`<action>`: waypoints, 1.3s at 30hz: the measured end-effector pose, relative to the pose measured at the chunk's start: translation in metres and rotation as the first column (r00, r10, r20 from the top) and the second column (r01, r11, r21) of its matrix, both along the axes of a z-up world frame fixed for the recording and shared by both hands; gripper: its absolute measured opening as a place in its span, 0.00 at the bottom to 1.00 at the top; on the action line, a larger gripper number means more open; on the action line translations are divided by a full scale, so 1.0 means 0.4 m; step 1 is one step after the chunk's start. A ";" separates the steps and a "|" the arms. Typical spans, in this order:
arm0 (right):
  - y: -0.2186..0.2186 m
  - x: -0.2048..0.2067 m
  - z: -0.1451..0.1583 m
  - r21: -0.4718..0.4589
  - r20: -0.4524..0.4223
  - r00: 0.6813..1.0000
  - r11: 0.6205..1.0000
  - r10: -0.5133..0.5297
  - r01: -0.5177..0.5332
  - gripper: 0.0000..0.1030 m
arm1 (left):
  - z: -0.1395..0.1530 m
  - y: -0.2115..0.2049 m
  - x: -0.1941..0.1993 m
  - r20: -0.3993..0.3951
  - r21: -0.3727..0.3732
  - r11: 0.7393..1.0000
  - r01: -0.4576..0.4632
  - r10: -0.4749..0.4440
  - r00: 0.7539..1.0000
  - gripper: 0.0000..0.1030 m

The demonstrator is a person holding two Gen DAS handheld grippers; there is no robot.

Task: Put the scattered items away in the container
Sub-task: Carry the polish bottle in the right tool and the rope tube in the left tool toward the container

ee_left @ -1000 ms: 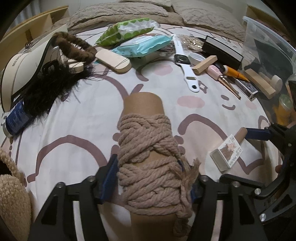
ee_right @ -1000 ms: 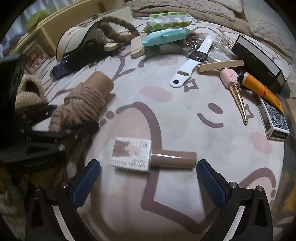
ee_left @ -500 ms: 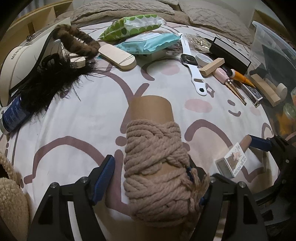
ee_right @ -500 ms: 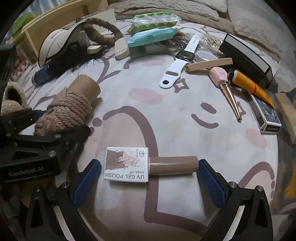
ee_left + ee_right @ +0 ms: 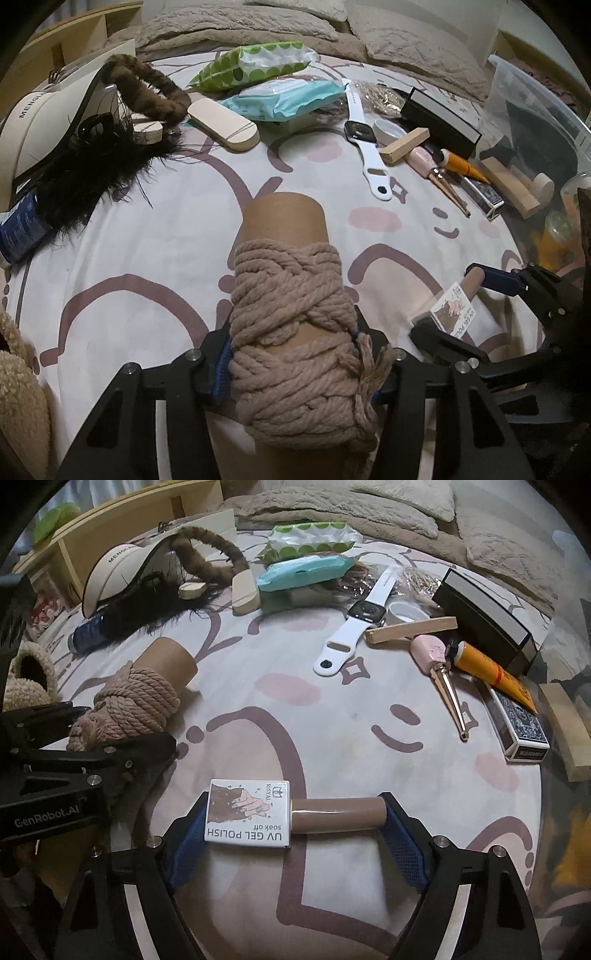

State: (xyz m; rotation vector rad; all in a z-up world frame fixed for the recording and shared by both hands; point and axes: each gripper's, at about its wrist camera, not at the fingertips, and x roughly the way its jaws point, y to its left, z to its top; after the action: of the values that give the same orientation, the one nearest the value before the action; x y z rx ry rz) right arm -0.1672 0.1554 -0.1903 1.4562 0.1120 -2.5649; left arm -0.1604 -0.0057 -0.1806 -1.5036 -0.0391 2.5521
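Observation:
A cardboard tube wound with beige rope [image 5: 288, 325] lies on the patterned bedspread [image 5: 147, 258]. My left gripper [image 5: 291, 354] straddles the tube's near end, its jaws closing and the blue pads [image 5: 221, 369] pressed into the rope. A white gel polish bottle [image 5: 247, 812] with a brown cap lies crosswise between the fingers of my right gripper [image 5: 295, 819]. Those jaws are closing too, one pad at the bottle's base and the other at the cap's end. The clear plastic container [image 5: 535, 110] stands at the right of the left wrist view.
Scattered across the far bedspread are a white smartwatch [image 5: 354, 627], wet-wipe packs [image 5: 280, 96], a cap [image 5: 40, 125], a black feather piece [image 5: 85, 177], wooden blocks [image 5: 410, 627], a pink bottle [image 5: 432, 657], an orange tube [image 5: 491, 672], a card box [image 5: 521, 727] and a black case [image 5: 484, 620]. A fleece slipper [image 5: 18, 387] lies at left.
Both grippers' fingers have drawn inward: the left onto the rope-wound tube, the right onto the ends of the gel polish bottle. Both views sit slightly closer to their items.

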 end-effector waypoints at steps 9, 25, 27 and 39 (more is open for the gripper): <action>0.023 0.011 0.042 -0.037 -0.048 0.998 0.999 -0.027 0.026 0.84 | 0.045 0.010 0.029 -0.072 0.013 1.000 0.001 0.000 0.997 0.52; 0.108 0.062 0.129 -0.146 -0.133 0.984 0.984 -0.119 0.100 0.84 | 0.119 0.011 0.081 -0.163 0.075 0.997 0.016 -0.003 0.987 0.52; 0.108 0.072 0.137 -0.144 -0.142 0.982 0.984 -0.122 0.102 0.84 | 0.131 0.015 0.089 -0.180 0.079 0.997 0.022 -0.007 0.984 0.52; 0.088 0.131 0.180 -0.132 -0.212 0.971 0.988 -0.111 0.084 0.84 | 0.160 0.033 0.136 -0.221 0.069 0.997 0.024 -0.008 0.975 0.52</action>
State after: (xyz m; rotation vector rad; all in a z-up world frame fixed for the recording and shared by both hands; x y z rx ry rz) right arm -0.1150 0.1906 -0.1183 1.1617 -0.0870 -2.7503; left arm -0.1062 0.0073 -0.1165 -1.1834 -0.0874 2.6573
